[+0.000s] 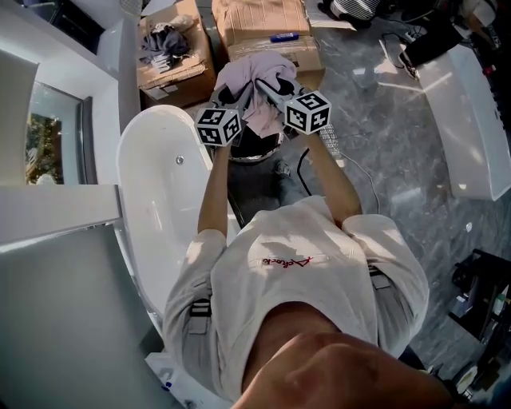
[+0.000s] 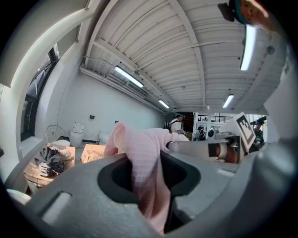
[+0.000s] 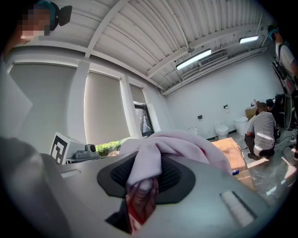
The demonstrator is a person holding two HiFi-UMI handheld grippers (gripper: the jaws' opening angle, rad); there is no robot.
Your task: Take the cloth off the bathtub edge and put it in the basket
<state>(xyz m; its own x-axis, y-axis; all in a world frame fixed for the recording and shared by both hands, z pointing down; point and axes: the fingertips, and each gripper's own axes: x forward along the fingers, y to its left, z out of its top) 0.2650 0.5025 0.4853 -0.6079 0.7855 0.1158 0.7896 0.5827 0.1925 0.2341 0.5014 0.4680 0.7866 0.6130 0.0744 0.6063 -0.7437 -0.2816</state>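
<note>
Floor: grey, marbled, glossy.
Far left: open cardboard box, dark clothes heaped inside.
Just right of it: second cardboard box, with a blue pen-like item lying on top.
Black cable trails across the floor nearer in.
Long white fixture along the right side.
Window at left, greenery outside.
Far end of room: white toilet. Person in striped shirt crouches near it.
Strip light on ribbed ceiling.

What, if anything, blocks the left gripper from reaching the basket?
Likely nothing, so probably yes: the left gripper, shut on the cloth, hangs close by the basket, with only the cloth in between.
</note>
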